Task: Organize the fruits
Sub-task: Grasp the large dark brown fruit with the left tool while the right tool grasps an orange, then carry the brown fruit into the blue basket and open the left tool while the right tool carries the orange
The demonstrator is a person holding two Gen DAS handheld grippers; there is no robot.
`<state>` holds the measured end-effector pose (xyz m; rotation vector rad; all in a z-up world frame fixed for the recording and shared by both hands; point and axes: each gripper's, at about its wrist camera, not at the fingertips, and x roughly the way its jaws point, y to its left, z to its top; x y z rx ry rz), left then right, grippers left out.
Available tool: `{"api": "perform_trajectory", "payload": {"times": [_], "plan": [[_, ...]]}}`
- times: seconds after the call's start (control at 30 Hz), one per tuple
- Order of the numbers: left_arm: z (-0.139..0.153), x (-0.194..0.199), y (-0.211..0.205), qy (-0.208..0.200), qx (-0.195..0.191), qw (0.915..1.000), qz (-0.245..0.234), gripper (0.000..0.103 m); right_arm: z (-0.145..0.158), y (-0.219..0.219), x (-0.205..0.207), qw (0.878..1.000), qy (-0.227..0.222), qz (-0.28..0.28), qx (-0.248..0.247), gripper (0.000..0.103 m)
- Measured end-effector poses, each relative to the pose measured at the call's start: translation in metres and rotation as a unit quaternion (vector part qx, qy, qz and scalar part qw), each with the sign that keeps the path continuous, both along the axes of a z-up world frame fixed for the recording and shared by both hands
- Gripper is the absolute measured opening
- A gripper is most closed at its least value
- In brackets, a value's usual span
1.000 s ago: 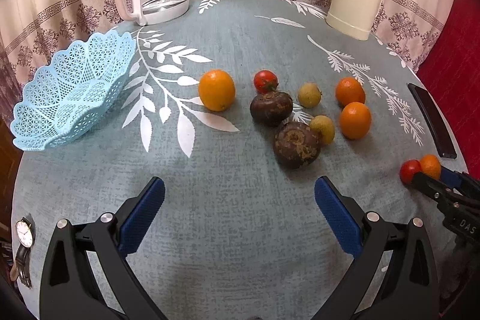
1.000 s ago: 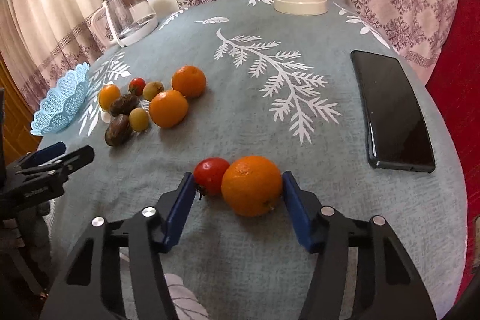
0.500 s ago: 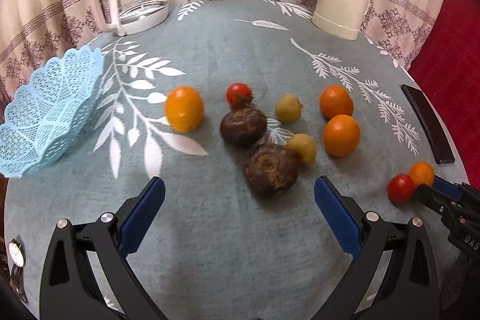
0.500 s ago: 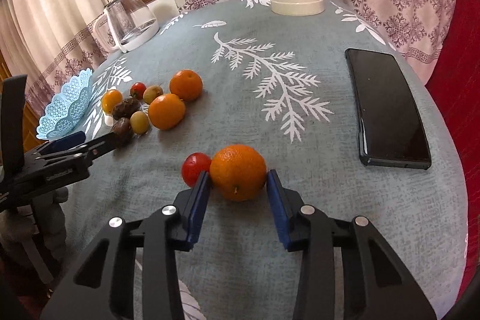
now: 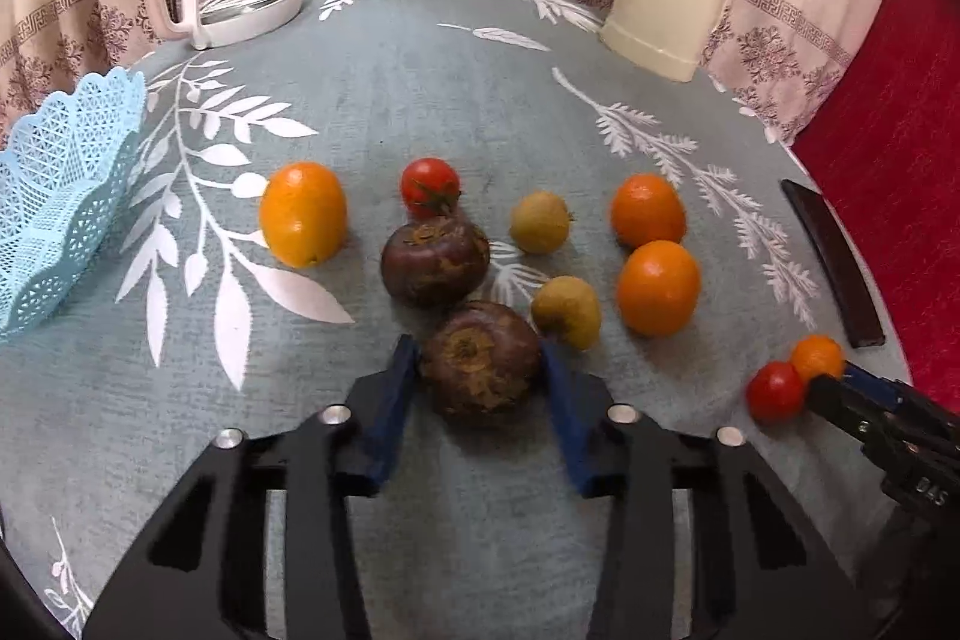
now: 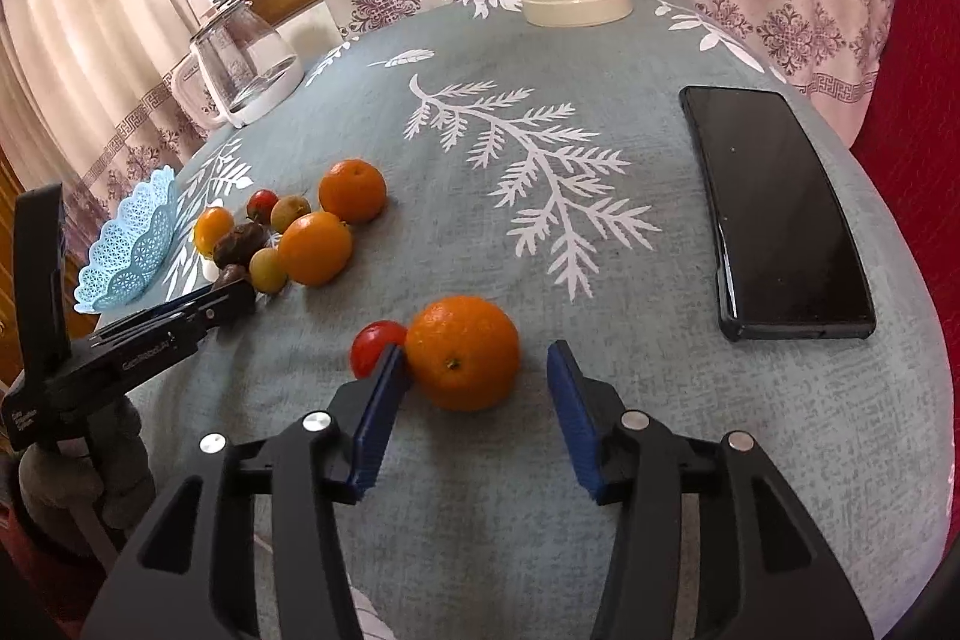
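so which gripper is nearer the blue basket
Left. The left gripper sits at the dark fruit in the cluster beside the blue basket; the right gripper is further off, at the lone orange.

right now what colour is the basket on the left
Light blue, with an openwork lattice pattern and scalloped rim; the basket shows best in the left wrist view.

Nine fruits rest loose mid-tabletop: two dark brown fruits [image 5: 480, 364], two yellow-green fruits [image 5: 539, 222], three oranges [image 5: 658, 287], a tomato [image 5: 430, 184]. An orange [image 6: 462, 353] touching a tomato [image 6: 373, 345] lies nearer the right edge. Blue lattice basket [image 5: 54, 208] sits tilted at the left edge.
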<state>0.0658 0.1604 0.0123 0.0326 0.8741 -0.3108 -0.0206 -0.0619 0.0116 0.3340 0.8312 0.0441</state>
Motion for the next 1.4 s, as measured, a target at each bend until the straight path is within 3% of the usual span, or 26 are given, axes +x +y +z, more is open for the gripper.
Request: {"api": "perform_trajectory", "payload": {"times": [0.4,0.57,0.7,0.97,1.4], "plan": [[0.021,-0.028,-0.002,-0.034,0.001,0.9993,-0.012,0.042,-0.006,-0.013,0.009,0.997,0.011,-0.015,0.071,0.049],[0.022,-0.031,-0.002,-0.034,0.000,0.9993,-0.012,0.042,-0.005,-0.012,0.013,0.996,0.006,-0.007,0.085,0.040],[0.025,-0.033,0.002,-0.037,0.002,0.9993,-0.003,0.042,-0.001,-0.007,0.011,0.998,0.003,-0.008,0.068,0.040],[0.042,-0.037,0.015,-0.065,0.008,0.9977,0.017,0.042,0.030,0.021,-0.001,0.998,-0.046,-0.009,-0.033,0.040],[0.070,-0.034,0.069,-0.110,0.006,0.9904,0.083,0.042,0.044,0.054,0.006,0.997,-0.049,0.008,-0.061,0.040]]}}
